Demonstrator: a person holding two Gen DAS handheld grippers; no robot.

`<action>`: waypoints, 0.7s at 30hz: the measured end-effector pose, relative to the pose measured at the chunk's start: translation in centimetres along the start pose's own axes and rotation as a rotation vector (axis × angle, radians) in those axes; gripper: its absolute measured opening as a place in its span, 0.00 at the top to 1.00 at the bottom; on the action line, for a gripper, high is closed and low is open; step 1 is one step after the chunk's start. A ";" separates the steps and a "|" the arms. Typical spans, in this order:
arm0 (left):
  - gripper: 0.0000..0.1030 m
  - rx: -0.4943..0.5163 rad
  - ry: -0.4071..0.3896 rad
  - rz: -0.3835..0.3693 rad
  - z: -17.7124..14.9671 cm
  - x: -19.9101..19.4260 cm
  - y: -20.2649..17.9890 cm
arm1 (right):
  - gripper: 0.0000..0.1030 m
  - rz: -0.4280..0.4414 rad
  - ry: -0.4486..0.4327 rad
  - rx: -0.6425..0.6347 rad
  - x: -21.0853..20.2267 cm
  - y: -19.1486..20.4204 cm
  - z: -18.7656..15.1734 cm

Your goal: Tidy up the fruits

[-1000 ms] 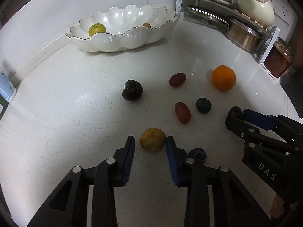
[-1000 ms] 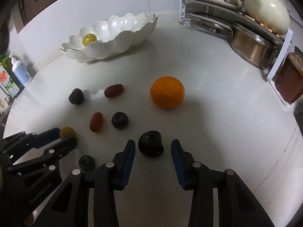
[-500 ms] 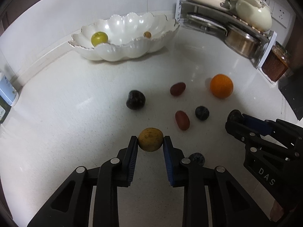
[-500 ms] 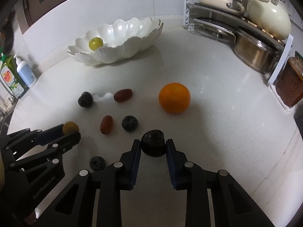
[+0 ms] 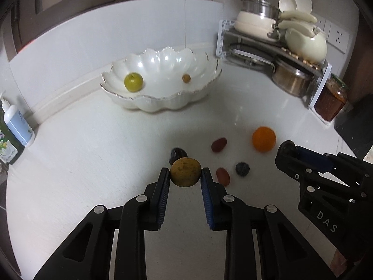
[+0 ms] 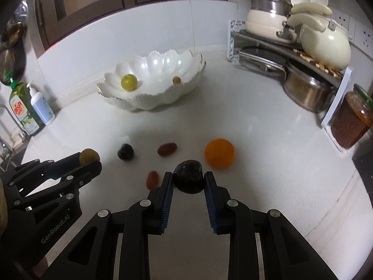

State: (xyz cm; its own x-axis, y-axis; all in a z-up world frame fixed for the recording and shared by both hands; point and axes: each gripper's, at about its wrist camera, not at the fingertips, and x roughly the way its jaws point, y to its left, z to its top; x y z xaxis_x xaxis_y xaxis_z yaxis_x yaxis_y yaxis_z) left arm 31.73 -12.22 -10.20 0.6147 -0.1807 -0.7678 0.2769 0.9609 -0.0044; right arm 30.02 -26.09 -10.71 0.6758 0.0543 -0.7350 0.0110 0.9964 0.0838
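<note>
1. A white speckled kitchen bench [image 5: 93,163] runs along a white backsplash, with dark cabinets above. A corner rack [image 6: 303,53] on the right holds cream pots, and a steel pot sits beneath it. Soap bottles [image 6: 35,107] stand at the left edge.
2. A white scalloped bowl [image 5: 163,102] sits near the back wall. It already holds a green fruit [image 5: 133,82] and a small brown fruit [image 5: 186,78], so it appears to be where the fruit is being collected.
3. The left gripper [image 5: 185,182] pinches a yellow-brown round fruit [image 5: 185,172] between its blue pads, clear of the bench, seemingly so it can be carried to the bowl.
4. The right gripper [image 6: 189,184] pinches a dark plum [image 6: 189,176] the same way, gripped at its sides and raised off the surface.
5. Loose fruit lies on the bench between the grippers and the bowl: an orange [image 6: 219,153], a dark round fruit [image 6: 126,151], a red oval fruit [image 6: 167,149] and a second red oval fruit [image 6: 152,179]. The left view also shows a small dark berry [image 5: 242,169] near the orange.
6. Both grippers point toward the bowl, which stands well apart from them across open bench. Most of the sorting seems not yet done.
</note>
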 end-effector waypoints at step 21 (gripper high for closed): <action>0.73 -0.042 -0.168 0.050 5.0 -3.2 2.5 | 0.73 0.047 -0.150 0.001 -1.7 2.6 5.2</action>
State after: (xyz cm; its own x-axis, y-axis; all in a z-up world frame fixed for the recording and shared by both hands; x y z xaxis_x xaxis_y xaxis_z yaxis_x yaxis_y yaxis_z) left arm 34.16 -10.31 -4.54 0.7424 -0.1620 -0.6501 0.2143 0.9768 0.0014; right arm 32.71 -23.96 -5.74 0.7784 0.0907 -0.6212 -0.0228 0.9929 0.1163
